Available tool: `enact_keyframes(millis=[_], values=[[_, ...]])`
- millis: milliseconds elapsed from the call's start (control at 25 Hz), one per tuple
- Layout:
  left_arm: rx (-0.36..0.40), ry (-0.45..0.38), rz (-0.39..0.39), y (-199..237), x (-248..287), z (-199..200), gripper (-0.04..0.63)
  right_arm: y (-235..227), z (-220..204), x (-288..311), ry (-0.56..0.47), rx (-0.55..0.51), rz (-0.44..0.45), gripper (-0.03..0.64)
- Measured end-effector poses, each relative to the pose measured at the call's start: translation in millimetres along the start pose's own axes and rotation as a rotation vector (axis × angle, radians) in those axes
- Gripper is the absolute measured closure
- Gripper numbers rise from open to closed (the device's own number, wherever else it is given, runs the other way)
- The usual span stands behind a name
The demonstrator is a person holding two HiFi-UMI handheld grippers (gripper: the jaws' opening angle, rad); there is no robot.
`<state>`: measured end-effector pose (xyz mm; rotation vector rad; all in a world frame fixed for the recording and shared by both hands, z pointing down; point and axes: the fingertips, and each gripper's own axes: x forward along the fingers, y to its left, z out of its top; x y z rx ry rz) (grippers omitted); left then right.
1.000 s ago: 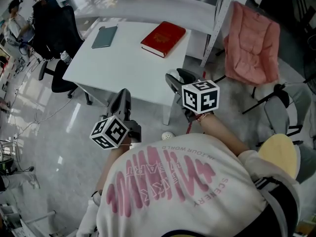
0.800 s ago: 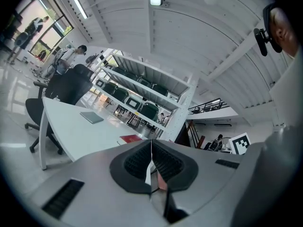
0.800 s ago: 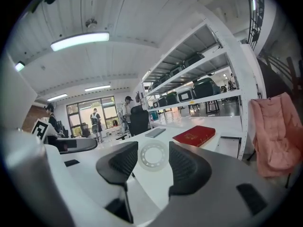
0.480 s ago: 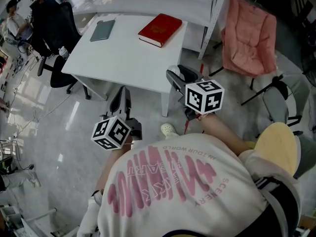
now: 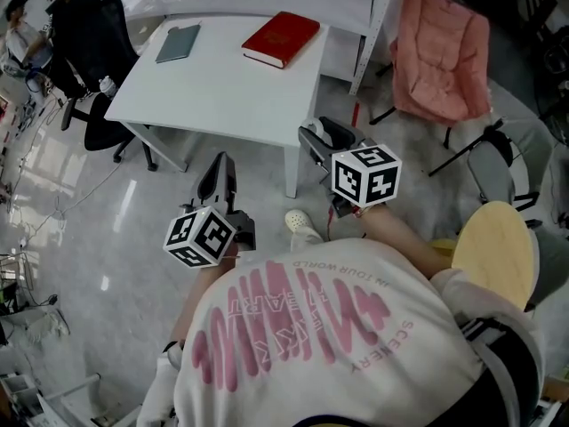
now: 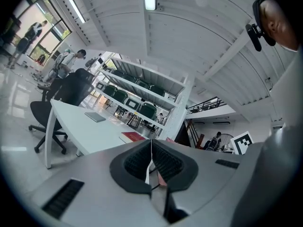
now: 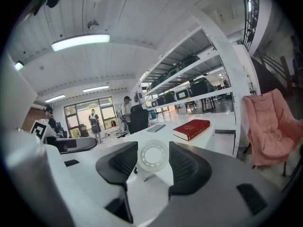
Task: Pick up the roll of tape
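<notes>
Table (image 5: 222,87) ahead; right gripper (image 7: 153,156) jaws clamp roll of tape (image 7: 152,167), left gripper (image 6: 151,150) jaws together, so pickup looks done and next only needs a firm hold.

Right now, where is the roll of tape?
In the right gripper view, the roll of tape is clamped between the right gripper's jaws, with the red book on the white table behind it.
</notes>
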<state>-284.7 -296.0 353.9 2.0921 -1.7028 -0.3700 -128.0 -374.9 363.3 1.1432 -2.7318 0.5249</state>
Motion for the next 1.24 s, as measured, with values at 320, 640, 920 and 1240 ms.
enact_keyframes(millis=[320, 640, 920, 1240], values=[[-0.008, 0.014, -0.005, -7, -6, -17, 0.571, -8, -13, -14, 0.004, 0.03, -0.012, 0.394], [-0.013, 0.024, -0.007, -9, -5, -20, 0.571, -10, -17, -17, 0.016, 0.014, -0.024, 0.394], [-0.017, 0.027, -0.007, -9, -3, -20, 0.571, -14, -17, -17, 0.015, 0.03, -0.035, 0.394], [-0.016, 0.021, -0.004, -9, -1, -18, 0.571, -17, -19, -15, 0.02, 0.047, -0.036, 0.394]])
